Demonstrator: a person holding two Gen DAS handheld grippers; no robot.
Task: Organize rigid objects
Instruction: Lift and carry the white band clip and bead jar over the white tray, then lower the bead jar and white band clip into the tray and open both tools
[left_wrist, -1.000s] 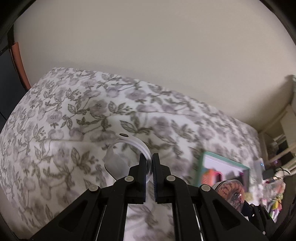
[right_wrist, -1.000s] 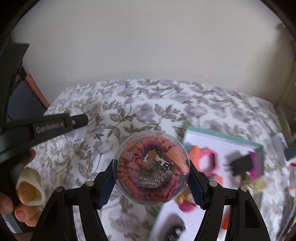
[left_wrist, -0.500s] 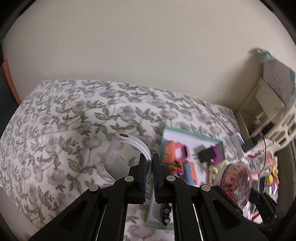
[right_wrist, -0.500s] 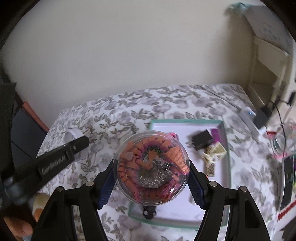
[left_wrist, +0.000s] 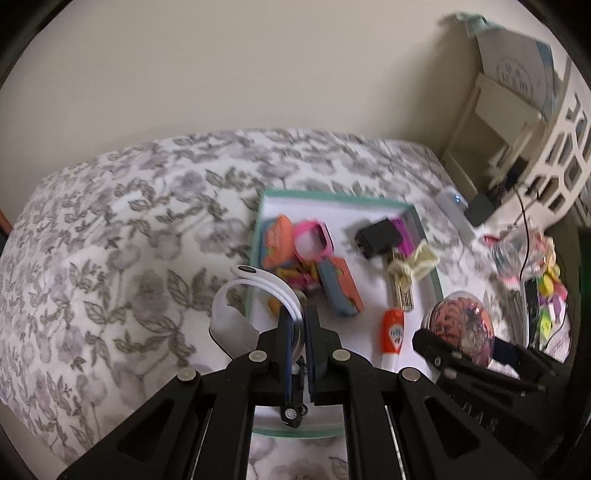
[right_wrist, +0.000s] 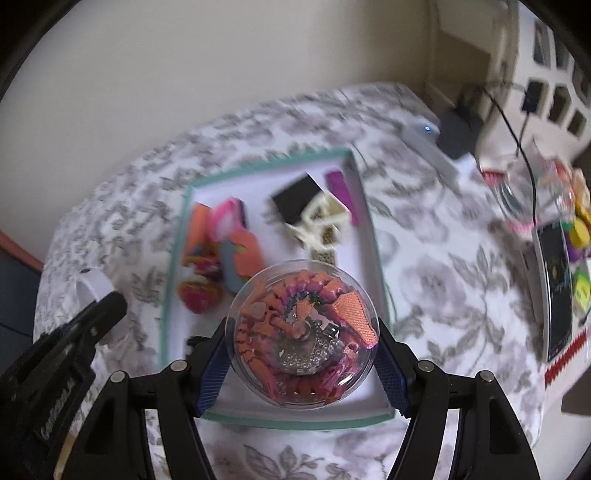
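One tray (left_wrist: 428, 258), perhaps ten trinkets

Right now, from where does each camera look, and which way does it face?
Left wrist: sits on the left claw, faces steeply down at the tray on the flowered cloth; its fingers pinch a white band; the right claw shows at the lower right.
Right wrist: sits on the right claw, faces down over the same tray; its fingers clamp a clear round box; the left claw shows at the left.
Both share tray, band, box.
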